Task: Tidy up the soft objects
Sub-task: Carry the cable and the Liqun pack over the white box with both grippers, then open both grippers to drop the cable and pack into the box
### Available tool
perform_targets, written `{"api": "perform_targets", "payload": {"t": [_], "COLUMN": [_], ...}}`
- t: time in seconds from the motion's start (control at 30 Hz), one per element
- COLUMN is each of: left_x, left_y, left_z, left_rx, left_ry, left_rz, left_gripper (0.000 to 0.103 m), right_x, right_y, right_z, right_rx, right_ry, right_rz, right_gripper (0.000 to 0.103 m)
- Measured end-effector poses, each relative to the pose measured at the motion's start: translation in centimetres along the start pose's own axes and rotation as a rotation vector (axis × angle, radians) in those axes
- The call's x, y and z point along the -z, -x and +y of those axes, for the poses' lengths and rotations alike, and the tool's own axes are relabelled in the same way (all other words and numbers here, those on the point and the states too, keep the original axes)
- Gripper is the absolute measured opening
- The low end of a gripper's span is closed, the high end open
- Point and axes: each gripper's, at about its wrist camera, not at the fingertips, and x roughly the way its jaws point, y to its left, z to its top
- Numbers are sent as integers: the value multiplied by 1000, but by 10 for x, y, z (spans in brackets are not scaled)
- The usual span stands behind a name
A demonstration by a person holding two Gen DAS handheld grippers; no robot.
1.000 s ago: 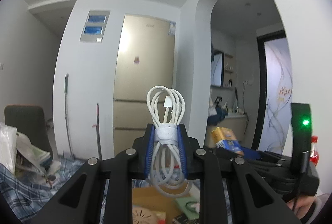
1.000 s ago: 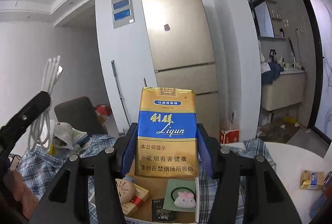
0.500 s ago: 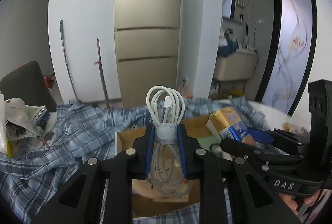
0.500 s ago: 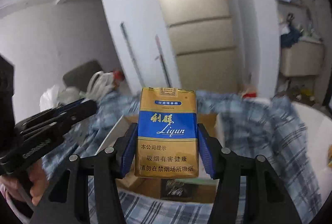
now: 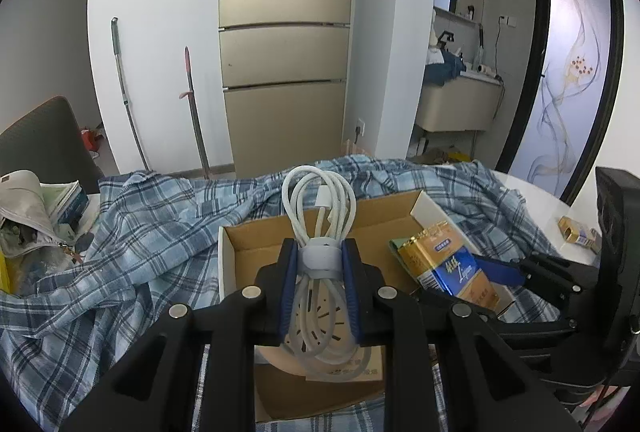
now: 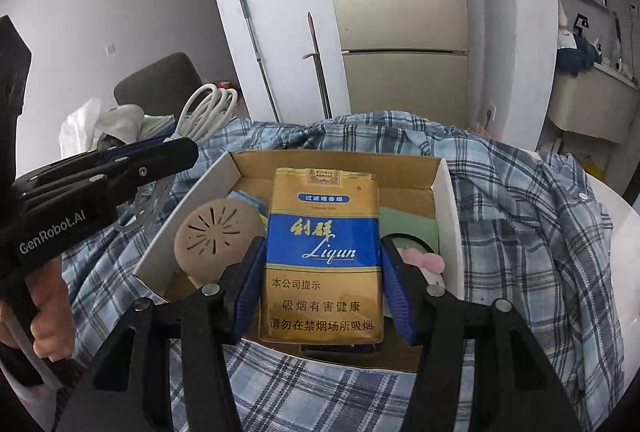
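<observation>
The coiled white cable [image 5: 319, 232] hangs limp and light above the cardboard box [image 5: 256, 232], pinched at its strap by the fully closed left tongs [image 5: 319, 296]; the strap looks the surest hold. The soft cigarette pack [image 6: 323, 256], crushable, sits clamped in the right tongs [image 6: 323, 292] over the box. The box floor is largely hidden behind both.

A: Cable status?
B: White coiled cable [image 5: 319, 232], bound by a pale strap at mid-length, upright, loops up, above the open cardboard box [image 5: 256, 236].
A: Pack?
B: Gold-and-blue soft cigarette pack [image 6: 324, 256], upright, label facing the camera, over the same box.
</observation>
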Motion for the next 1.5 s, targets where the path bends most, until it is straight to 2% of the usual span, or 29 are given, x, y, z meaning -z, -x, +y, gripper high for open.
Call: {"api": "perform_targets", "payload": {"t": [0.13, 0.37, 0.5, 0.53, 0.6, 0.63, 0.67, 0.83, 1.07, 1.17, 1.33, 1.5], "left_x": [5, 9, 10, 10, 10, 10, 9, 5, 2, 0, -12, -18], "left_y": [-10, -15, -17, -17, -16, -13, -10, 1, 7, 17, 48, 86], "left_z": [0, 0, 3, 2, 1, -1, -2, 0, 5, 5, 0, -9], "left_rx": [-8, -27, -4, -5, -16, -20, -26, -10, -10, -20, -41, -50], "left_ry": [6, 12, 28, 24, 18, 14, 9, 23, 44, 46, 45, 12], "left_rz": [35, 48, 63, 66, 54, 33, 12, -32, -48, -78, -160, -239], "left_gripper": [23, 23, 23, 28, 51, 70, 78, 78, 78, 78, 78, 78], "right_x": [1, 3, 4, 4, 4, 4, 4, 2, 0, -4, -19, -35], "right_y": [-3, -10, -9, -9, -9, -8, -8, 0, 3, 8, 37, 80], "right_z": [-2, -7, -4, -3, -4, -4, -4, -5, -6, -7, -2, 7], "right_rx": [66, 53, 60, 59, 58, 59, 62, 87, 85, 71, 130, 105], "right_ry": [-17, -32, -9, -8, -7, -7, -7, -10, -12, -36, -15, -22], "right_rz": [-18, 18, 14, 12, 5, 1, -5, -49, -57, -66, -141, -205], "right_gripper": [54, 54, 56, 58, 64, 65, 65, 69, 69, 70, 70, 73]}}
